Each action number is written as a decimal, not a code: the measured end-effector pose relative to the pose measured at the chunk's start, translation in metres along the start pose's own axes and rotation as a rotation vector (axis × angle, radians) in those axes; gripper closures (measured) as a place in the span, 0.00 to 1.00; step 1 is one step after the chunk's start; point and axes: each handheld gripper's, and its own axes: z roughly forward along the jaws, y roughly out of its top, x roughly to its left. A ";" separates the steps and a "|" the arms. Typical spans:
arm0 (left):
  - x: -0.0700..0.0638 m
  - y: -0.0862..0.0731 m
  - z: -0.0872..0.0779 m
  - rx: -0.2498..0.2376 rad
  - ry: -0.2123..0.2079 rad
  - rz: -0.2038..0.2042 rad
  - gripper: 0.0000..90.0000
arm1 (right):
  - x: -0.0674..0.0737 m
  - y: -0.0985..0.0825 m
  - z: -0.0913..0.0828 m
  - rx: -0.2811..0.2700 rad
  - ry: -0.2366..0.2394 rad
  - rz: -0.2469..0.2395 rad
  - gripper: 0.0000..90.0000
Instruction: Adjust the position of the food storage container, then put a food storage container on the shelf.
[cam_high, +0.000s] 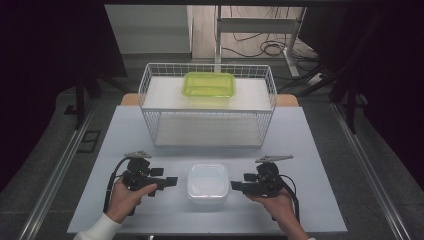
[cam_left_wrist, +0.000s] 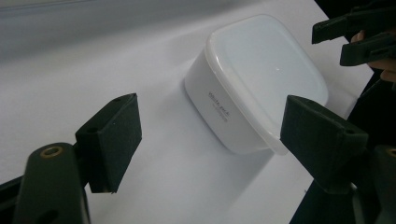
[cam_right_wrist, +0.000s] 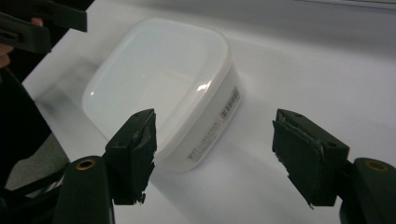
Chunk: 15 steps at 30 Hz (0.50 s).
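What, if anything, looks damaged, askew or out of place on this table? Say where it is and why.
The pads of the right tool look worn: their edges are ragged and chipped. The white lidded container sits flat and closed on the table, and the green container lies level on the wire rack. Nothing is spilled.

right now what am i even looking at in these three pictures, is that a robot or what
No robot: a person holds a hand tool with a two-jaw claw in each hand. The top picture looks down from above the table. The left claw and right claw sit either side of a white lidded container. The other two pictures come from cameras riding on each claw, looking along its black jaws at that same container. Both claws are open and hold nothing. Farther back stands a white wire rack with a green container on top.
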 end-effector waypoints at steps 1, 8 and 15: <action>0.000 0.000 0.000 -0.002 -0.002 -0.005 0.22 | 0.000 0.000 0.000 -0.001 0.005 0.001 0.34; 0.001 0.000 -0.001 -0.024 -0.027 -0.038 0.22 | 0.001 0.000 0.002 -0.001 0.030 0.005 0.34; -0.002 -0.001 0.002 -0.024 -0.033 -0.045 0.22 | 0.001 0.001 0.004 -0.006 0.037 0.013 0.35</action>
